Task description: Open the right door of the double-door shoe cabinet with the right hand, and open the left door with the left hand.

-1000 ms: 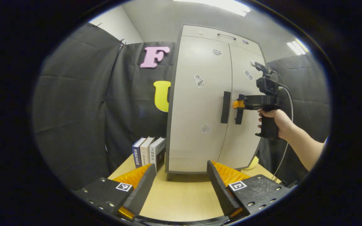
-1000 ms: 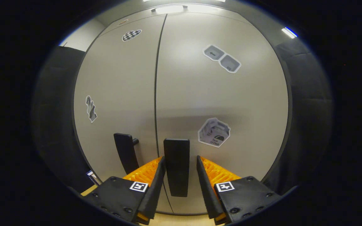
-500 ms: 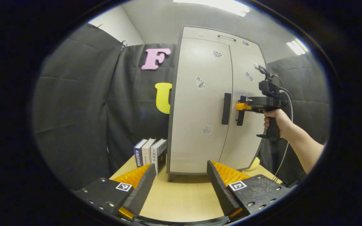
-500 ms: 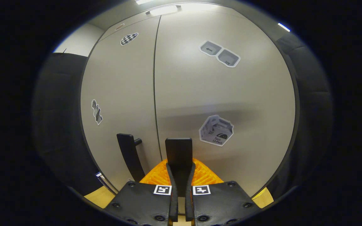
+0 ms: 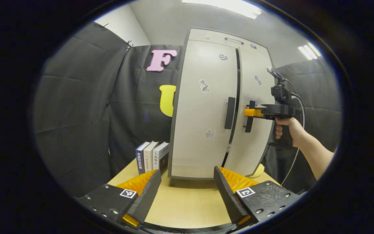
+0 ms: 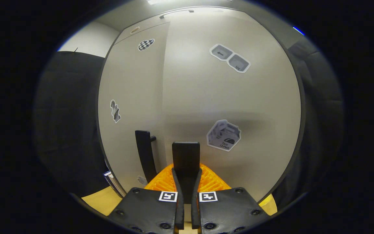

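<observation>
Right hand-held gripper point(image 6: 185, 182), held level, clamps the right door handle point(image 6: 185, 159); left hand-held gripper point(image 5: 185, 191) gapes, low.

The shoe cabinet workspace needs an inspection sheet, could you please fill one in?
Surface: wooden table, bare in front of the cabinet.
Job's things: shoe cabinet; right door ajar, dark gap at the seam; left door shut, left handle free.
Clutter: three books upright beside the cabinet.
Grippers: right gripper shut on right handle; left gripper open, away from the cabinet.
Cables: cable hanging from the right gripper.
Surroundings: black cloth walls, ceiling lights.
</observation>
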`<state>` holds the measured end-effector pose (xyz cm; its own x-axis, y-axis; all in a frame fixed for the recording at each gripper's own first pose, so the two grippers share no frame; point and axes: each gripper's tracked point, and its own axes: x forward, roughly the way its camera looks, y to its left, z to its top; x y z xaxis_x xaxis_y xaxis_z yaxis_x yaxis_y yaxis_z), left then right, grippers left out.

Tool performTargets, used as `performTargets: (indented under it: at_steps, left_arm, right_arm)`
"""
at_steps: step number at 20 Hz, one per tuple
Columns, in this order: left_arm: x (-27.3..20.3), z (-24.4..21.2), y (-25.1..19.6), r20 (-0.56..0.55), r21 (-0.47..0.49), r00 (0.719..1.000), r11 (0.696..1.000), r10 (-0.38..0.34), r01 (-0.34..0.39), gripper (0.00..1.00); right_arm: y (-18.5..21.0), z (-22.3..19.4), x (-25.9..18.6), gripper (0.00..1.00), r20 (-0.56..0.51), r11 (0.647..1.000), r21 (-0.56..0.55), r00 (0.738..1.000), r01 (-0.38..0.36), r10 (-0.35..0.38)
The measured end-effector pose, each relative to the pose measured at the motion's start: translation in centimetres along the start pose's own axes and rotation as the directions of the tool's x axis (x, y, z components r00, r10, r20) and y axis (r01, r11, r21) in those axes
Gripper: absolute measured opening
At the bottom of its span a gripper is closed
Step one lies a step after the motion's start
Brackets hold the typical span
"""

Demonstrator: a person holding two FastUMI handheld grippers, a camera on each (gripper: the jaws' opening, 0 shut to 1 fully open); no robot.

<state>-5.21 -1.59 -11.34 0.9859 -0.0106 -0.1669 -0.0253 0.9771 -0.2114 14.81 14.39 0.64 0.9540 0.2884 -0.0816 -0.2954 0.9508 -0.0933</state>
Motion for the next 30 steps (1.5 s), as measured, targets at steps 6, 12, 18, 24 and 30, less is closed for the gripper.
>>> performTargets:
  at_steps: [6,12,18,24,30]
  left_arm:
    - [-0.1,-0.2,-0.3,-0.013,-0.015,1.0,1.0,-0.017,0.017,0.94]
    - [0.1,-1.1,-1.1,-0.032,-0.002,0.999,0.999,-0.035,0.035,0.95]
    - [0.4,-0.3,-3.6,-0.023,0.022,0.998,0.998,-0.054,0.055,0.94]
    - [1.5,-0.9,-6.4,-0.048,-0.043,0.992,0.993,-0.113,0.111,0.95]
    - [2.6,-0.9,-8.8,-0.054,-0.02,0.984,0.986,-0.167,0.166,0.95]
  right_arm:
    - [-0.2,-0.4,-3.3,0.1,-0.007,0.999,-0.01,0.999,-0.051,0.051]
    - [-1.1,-0.8,-6.6,0.1,-0.014,0.996,-0.003,0.996,-0.086,0.086]
    - [-3.1,-1.3,-10.6,0.1,-0.021,0.994,0.012,0.994,-0.11,0.111]
    - [-5.3,-1.5,-12.6,0.1,-0.022,0.996,0.036,0.997,-0.078,0.079]
    - [-7.8,-1.5,-13.7,0.09,-0.026,0.998,0.061,0.999,0.03,-0.028]
